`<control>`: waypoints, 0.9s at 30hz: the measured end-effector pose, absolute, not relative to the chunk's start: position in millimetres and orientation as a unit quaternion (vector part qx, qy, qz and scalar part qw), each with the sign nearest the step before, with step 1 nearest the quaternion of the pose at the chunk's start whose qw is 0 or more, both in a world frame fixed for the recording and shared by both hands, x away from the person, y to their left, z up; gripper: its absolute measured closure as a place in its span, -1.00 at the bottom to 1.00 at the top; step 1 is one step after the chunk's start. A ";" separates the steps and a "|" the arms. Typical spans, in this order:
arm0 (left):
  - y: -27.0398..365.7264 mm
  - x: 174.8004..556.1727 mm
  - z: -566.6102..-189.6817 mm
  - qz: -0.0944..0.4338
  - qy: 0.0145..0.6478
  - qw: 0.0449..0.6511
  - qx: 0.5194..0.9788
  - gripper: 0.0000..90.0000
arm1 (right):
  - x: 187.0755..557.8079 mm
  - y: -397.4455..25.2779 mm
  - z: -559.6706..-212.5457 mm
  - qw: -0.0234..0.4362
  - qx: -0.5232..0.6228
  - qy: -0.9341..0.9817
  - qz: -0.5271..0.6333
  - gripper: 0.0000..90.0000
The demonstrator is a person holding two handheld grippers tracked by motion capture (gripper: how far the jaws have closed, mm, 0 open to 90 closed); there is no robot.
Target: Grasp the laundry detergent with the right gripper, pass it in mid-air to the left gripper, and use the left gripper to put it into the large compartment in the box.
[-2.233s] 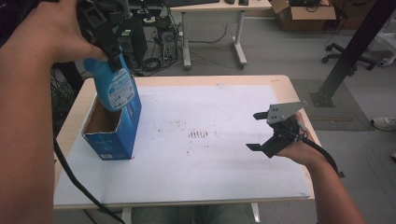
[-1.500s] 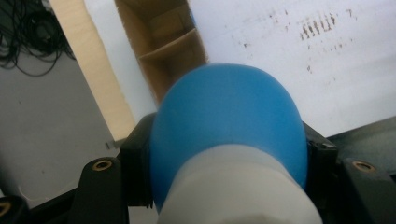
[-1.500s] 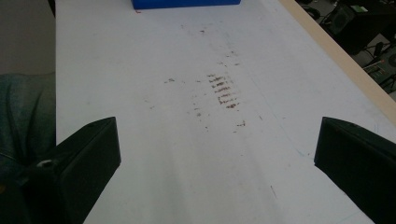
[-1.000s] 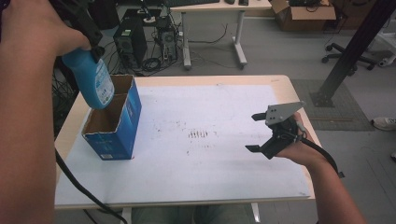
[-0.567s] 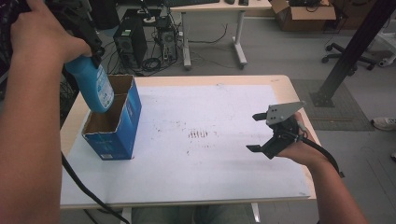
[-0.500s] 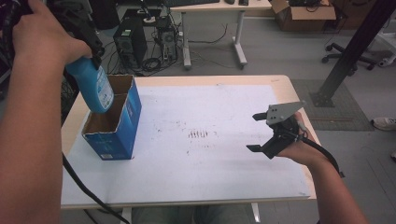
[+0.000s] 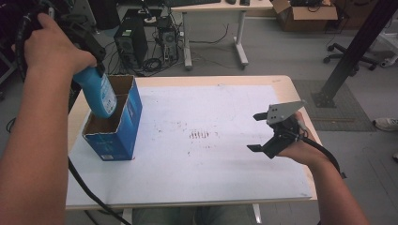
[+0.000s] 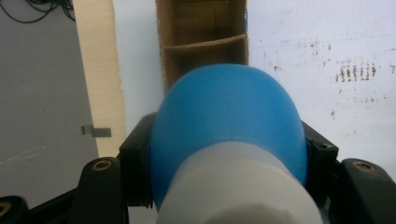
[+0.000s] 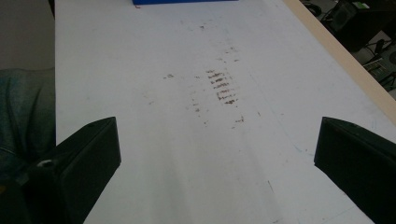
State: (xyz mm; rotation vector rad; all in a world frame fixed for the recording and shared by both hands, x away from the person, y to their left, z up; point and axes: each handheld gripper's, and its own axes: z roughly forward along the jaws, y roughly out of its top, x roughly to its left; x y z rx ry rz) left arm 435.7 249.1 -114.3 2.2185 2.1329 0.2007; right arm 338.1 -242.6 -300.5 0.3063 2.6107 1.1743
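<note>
Bottle over the box
Left gripper [image 7: 91, 63] clamps the blue bottle [image 7: 97, 92] above the open box [image 7: 114, 123]; right gripper [image 7: 268, 132] rests wide apart, empty.

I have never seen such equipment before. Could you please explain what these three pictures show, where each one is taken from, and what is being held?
A person works at a white-topped table, holding a hand-held two-jaw tool in each hand. The high view looks down from above; each of the other two comes from a camera riding on one tool. The left gripper clamps a blue plastic bottle with a white cap, raised over an open blue cardboard box. In the left gripper view the bottle sits between the black jaws. The right gripper hangs open above the stained tabletop, holding nothing.
</note>
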 end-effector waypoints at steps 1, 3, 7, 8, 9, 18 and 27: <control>249.0 436.3 -118.1 0.066 0.689 0.025 0.721 -0.16 | 338.0 -242.5 -300.5 0.131 0.105 0.900 0.403 -1.00; 249.1 437.0 -124.4 0.068 0.688 0.024 0.722 -0.16 | 338.0 -241.7 -300.7 0.130 0.105 0.899 0.405 -1.00; 252.3 438.4 -136.6 0.062 0.690 0.027 0.721 -0.16 | 337.8 -241.0 -300.6 0.130 0.104 0.899 0.405 -1.00; 253.0 438.6 -139.2 0.061 0.690 0.028 0.720 -0.16 | 337.7 -241.0 -300.6 0.130 0.104 0.899 0.405 -0.99; 253.4 438.8 -141.8 0.061 0.691 0.029 0.719 -0.16 | 337.6 -241.0 -300.6 0.131 0.104 0.899 0.404 -0.99; 251.9 440.5 -163.8 0.056 0.691 0.027 0.720 -0.16 | 338.9 -240.5 -301.7 0.130 0.104 0.899 0.404 -0.99; 249.9 442.8 -186.9 0.055 0.690 0.021 0.721 -0.16 | 338.8 -240.1 -301.0 0.130 0.103 0.899 0.405 -0.99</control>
